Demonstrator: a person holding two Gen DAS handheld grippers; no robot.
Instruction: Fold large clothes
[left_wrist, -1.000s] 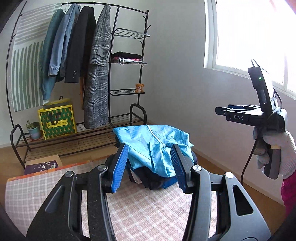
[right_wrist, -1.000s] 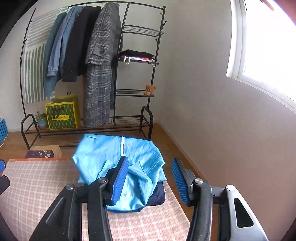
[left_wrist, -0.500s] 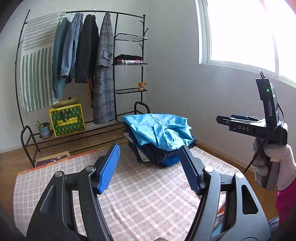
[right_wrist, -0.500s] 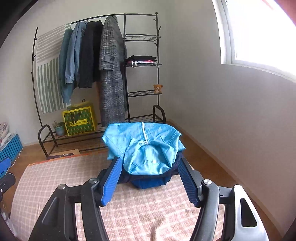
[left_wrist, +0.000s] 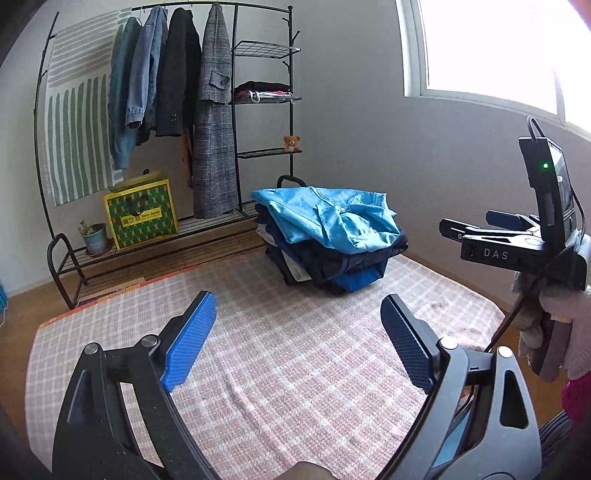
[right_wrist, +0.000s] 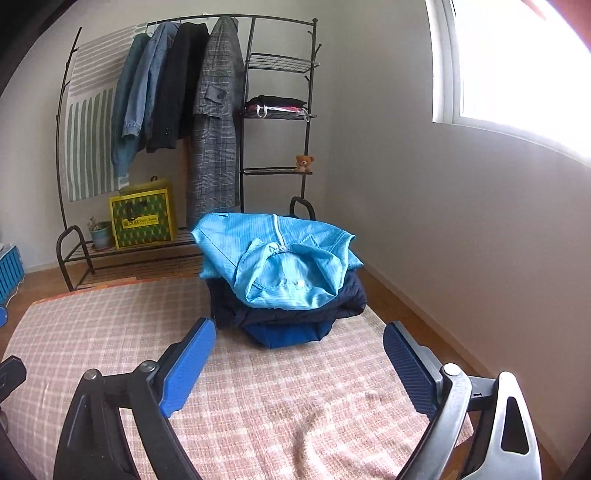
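Light-blue folded jacket (right_wrist: 280, 262) tops a leaning stack of dark folded clothes (right_wrist: 291, 314) at the far edge of the pink checked mat (right_wrist: 258, 387), and could slide off if nudged by the left gripper (left_wrist: 299, 339) or right gripper (right_wrist: 299, 365), both empty with jaws opening wide.

Light blue garment (right_wrist: 280, 262) folded atop stack of dark folded clothes (right_wrist: 288, 314), far end of checked mat (right_wrist: 258, 387)

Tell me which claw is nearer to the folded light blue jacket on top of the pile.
Right, by a little. The right claw faces the light blue jacket head-on; the left claw sits back and off to its left. Both are opening, empty, touching nothing.
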